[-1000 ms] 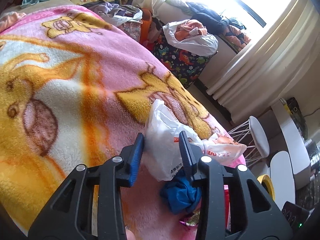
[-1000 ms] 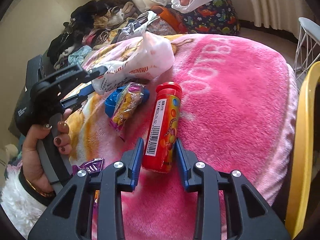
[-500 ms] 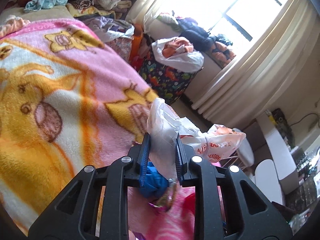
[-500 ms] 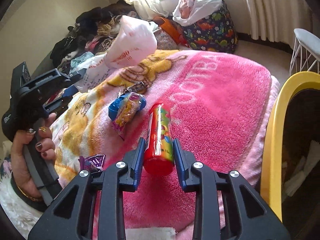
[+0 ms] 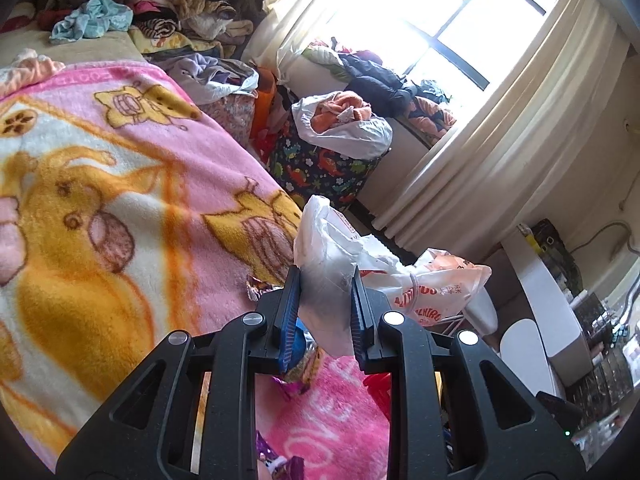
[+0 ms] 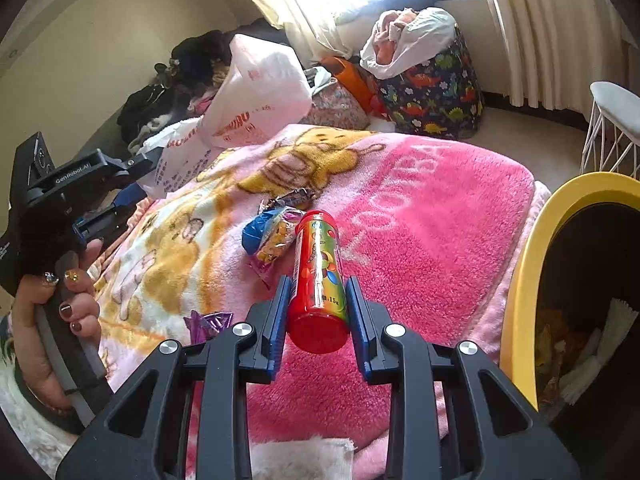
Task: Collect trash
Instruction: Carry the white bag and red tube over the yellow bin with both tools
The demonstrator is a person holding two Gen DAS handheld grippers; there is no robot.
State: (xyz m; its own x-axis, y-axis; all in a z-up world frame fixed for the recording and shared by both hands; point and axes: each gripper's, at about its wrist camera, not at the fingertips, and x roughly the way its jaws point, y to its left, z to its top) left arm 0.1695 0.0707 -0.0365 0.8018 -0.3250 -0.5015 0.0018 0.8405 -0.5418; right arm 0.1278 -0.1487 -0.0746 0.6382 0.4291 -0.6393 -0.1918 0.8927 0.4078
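Note:
My left gripper (image 5: 324,284) is shut on a white plastic bag with orange print (image 5: 400,280), which hangs lifted above the pink blanket (image 5: 120,184). From the right wrist view the same bag (image 6: 256,92) puffs up at the upper left, held by the left gripper (image 6: 132,178) in a person's hand (image 6: 60,304). My right gripper (image 6: 318,296) is shut on a red candy tube (image 6: 318,276), raised off the blanket (image 6: 432,232). A blue and yellow snack wrapper (image 6: 266,234) and a purple wrapper (image 6: 210,322) lie on the blanket.
A yellow-rimmed bin (image 6: 532,248) with trash inside stands at the right, beside the bed. A dinosaur-print basket (image 6: 436,92) with a white bag of clothes stands by the curtain. Clothes are piled at the bed's far end (image 5: 160,12). A white wire stool (image 6: 612,128) is at the right.
The left gripper closed on the white bag and lifted it off the blanket. The right gripper closed on the red tube and raised it, end toward the camera.

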